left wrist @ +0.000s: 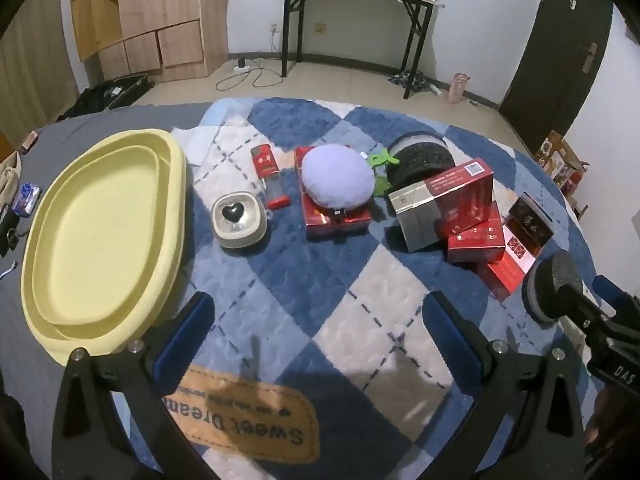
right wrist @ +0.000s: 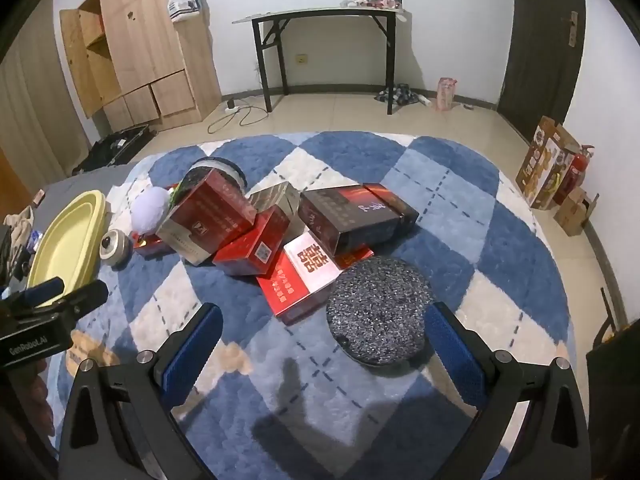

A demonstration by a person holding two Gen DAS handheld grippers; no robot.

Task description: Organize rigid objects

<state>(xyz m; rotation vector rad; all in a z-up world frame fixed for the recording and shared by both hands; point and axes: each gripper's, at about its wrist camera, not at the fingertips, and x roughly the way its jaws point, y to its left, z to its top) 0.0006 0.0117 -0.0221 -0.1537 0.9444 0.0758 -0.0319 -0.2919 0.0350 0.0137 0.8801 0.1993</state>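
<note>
Both tools hover above the rug, tilted down, nothing in either: the left gripper (left wrist: 318, 328) stands wide over bare blue-and-white rug (left wrist: 320, 280), and the right gripper (right wrist: 322, 340) is just as wide, with the speckled round lid (right wrist: 376, 310) lying flat just ahead between its blue pads. That disc looks stiff and gritty-surfaced, probably not slippery, but it lies low, so I judge an edge pinch across its rim is the way in, and it is nearly as wide as the spread of the fingers. Just beyond it sits the jumble of cartons: a red-and-white box (right wrist: 308, 276) touching the lid's far edge, a dark box (right wrist: 356, 214) tilted on top, a red box (right wrist: 256, 246) and a silver-ended carton (right wrist: 208, 216) leaning on one another. These look light, stiff cardboard, glossy, best taken across the narrow sides; lifting a lower one would likely topple the rest. Further left, a lilac plush puff (left wrist: 338, 176) rests on a flat red box (left wrist: 336, 216), soft and in the way, then a small cream case (left wrist: 239, 222) and the yellow tray (left wrist: 48, 216) at the rug's left edge, likely the destination.
</note>
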